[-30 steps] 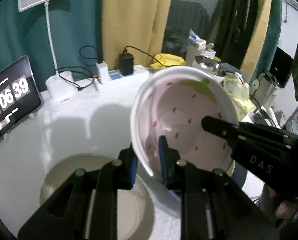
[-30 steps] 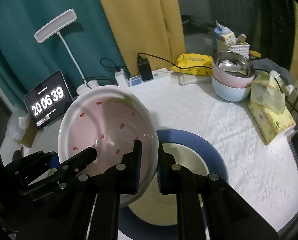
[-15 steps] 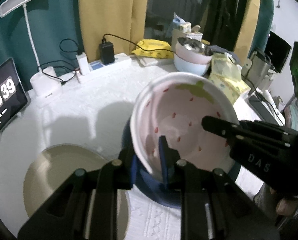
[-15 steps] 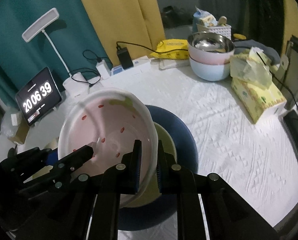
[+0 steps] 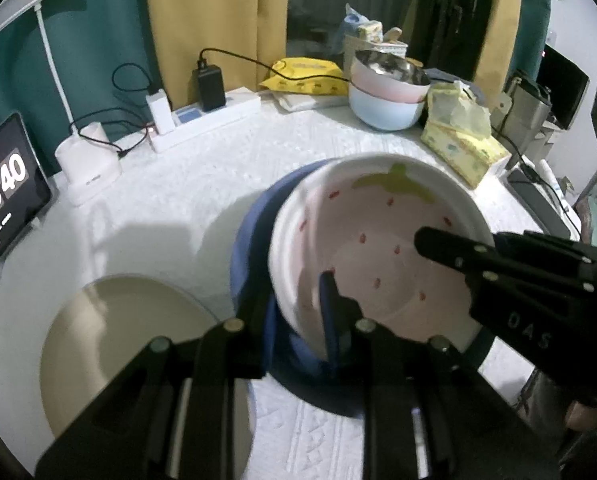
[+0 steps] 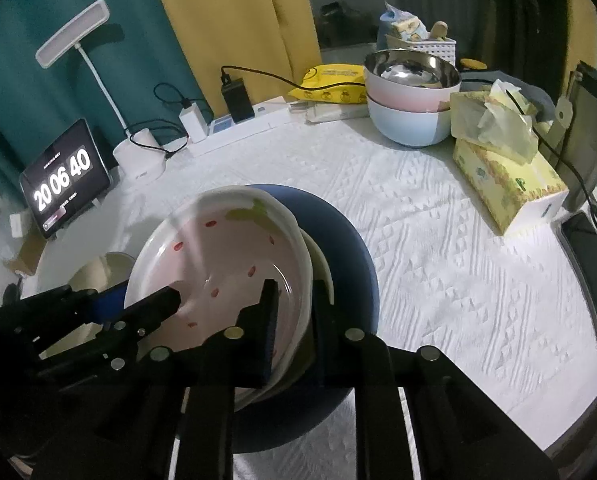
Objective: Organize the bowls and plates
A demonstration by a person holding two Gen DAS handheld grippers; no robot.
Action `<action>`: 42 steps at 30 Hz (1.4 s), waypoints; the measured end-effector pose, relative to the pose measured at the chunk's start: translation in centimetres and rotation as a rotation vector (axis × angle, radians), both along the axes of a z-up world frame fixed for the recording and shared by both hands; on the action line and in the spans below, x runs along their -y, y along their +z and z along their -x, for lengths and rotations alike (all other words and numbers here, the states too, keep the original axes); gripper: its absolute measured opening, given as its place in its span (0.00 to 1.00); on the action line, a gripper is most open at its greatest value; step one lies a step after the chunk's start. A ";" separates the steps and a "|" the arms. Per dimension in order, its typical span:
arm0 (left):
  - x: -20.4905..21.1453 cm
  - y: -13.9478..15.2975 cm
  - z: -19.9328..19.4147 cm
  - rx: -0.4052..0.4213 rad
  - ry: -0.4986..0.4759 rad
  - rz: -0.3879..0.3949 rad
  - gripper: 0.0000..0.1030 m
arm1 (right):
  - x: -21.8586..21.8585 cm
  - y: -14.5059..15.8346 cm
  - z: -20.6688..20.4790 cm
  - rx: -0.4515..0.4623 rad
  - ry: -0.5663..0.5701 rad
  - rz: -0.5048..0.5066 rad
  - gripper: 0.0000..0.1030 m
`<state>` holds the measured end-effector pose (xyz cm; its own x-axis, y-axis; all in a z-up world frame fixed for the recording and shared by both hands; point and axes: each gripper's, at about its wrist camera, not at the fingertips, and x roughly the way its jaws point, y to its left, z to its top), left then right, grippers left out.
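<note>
A white and pink strawberry plate [image 5: 378,256] is held tilted between both grippers, just above a blue plate [image 5: 254,232]. My left gripper [image 5: 298,316] is shut on its near rim. My right gripper [image 6: 292,320] is shut on the opposite rim of the strawberry plate [image 6: 222,264]. A beige plate [image 6: 320,264] lies on the blue plate [image 6: 350,248] under it. Another beige plate [image 5: 126,344] lies on the table to the left.
Stacked bowls [image 6: 410,92] stand at the back right beside a tissue box [image 6: 506,176]. A power strip [image 6: 238,128], a lamp base [image 6: 138,156] and a clock tablet [image 6: 64,178] line the back left. A phone [image 6: 590,280] lies at the right edge.
Both grippers have carried the strawberry plate to the right and down, from above the beige plate on the left to just above the blue plate.
</note>
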<state>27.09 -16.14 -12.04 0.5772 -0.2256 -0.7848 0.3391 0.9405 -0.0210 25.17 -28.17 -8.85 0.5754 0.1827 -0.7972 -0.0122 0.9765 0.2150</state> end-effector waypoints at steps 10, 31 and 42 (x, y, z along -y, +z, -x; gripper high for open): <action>-1.0 0.7 0.1 0.027 0.004 0.008 0.21 | -0.8 0.5 0.2 0.011 0.091 -0.003 0.48; -3.7 2.6 0.3 0.066 0.054 0.064 0.24 | 3.4 2.4 1.8 0.060 -0.037 0.052 0.72; -4.4 1.1 -0.5 0.032 0.065 0.057 0.27 | 5.3 1.0 2.2 0.045 -0.104 0.057 0.72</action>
<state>27.56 -11.69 -10.90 0.6168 -0.2308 -0.7526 0.2786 0.9582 -0.0655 22.95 -33.49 -7.80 0.6241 0.0751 -0.7777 0.0813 0.9837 0.1602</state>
